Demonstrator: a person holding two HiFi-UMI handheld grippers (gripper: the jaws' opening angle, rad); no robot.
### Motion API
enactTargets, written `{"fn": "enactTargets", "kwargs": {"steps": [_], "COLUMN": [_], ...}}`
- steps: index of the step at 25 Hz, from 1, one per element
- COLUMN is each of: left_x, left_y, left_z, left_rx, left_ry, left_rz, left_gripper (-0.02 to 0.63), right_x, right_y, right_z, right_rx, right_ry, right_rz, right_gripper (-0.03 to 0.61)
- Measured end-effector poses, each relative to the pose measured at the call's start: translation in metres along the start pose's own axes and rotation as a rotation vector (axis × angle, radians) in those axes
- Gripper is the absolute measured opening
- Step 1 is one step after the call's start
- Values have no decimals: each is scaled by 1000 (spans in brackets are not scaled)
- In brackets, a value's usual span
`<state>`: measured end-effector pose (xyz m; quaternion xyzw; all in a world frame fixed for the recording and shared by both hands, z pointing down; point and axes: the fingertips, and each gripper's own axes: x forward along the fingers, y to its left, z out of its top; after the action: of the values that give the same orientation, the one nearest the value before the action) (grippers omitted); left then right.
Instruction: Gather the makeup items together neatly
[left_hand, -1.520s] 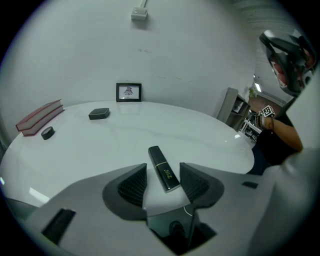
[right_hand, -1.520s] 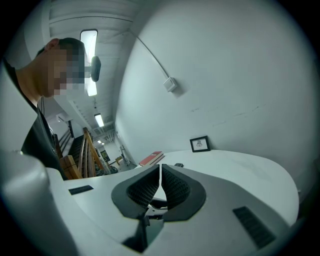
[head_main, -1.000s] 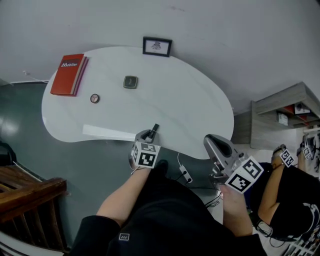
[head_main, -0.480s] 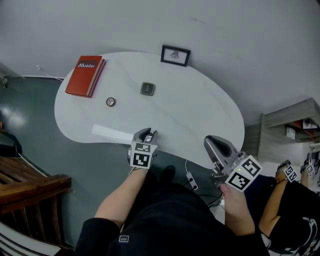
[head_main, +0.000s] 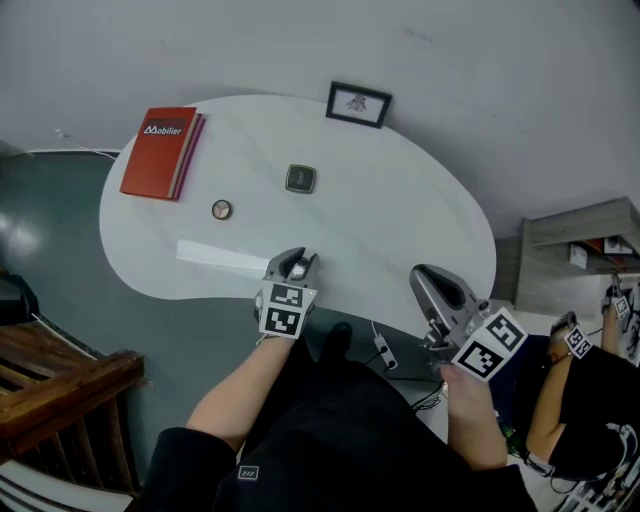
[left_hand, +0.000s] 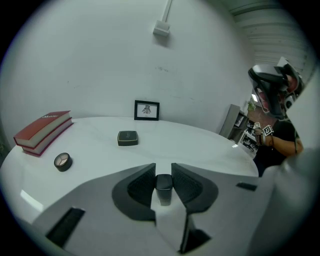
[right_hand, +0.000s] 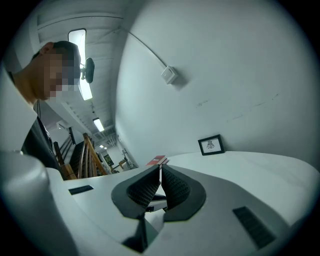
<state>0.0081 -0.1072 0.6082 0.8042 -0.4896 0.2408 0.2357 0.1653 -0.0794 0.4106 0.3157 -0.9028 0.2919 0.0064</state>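
Left hand-held gripper (head_main: 298, 263) sits at the near edge of the tabletop (head_main: 400, 215). I read its jaws as clenched on a small dark makeup tube (left_hand: 163, 184). Right hand-held gripper (head_main: 422, 275) is off the near right edge, jaws pressed together with nothing between them. Square compact (head_main: 300, 179) lies mid-tabletop. Round compact (head_main: 221, 210) lies nearer the left edge, apart from it. Red books (head_main: 160, 152) are at the far left edge, framed picture (head_main: 358, 104) at the far edge.
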Motion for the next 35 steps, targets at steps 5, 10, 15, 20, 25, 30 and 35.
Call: {"fn": "enactTargets", "kwargs": {"steps": [5,10,15,20,25,30,35], "left_x": [2,9,19,32,54,73,77], "left_y": [27,67,110,152,184,195,197], "left_z": [23,46,70,95,113,118,107], "left_rx": [27,59,77,95,106,88,66], "left_ry": [-13,-13,-16,-30,-30,-35,-25], "left_rz": [3,-2,-16,-27,-15,-5,19], "left_gripper": [104,104,104,104,103,104,104], "right_x": [18,50,85,112,127,130,138], "right_y": [1,6,10,16,14,1,-8], "right_z": [13,27,41,46,38,42,50], "right_rx": [-5,-14,-18,-10,14,15,10], "right_ry": [-27,-54,-81,-100,-81,-57,-45], "right_rz": [-9,-25,-60,-100,-120,-124,-97], "right_gripper": [37,38,37,38,38,37,37]}}
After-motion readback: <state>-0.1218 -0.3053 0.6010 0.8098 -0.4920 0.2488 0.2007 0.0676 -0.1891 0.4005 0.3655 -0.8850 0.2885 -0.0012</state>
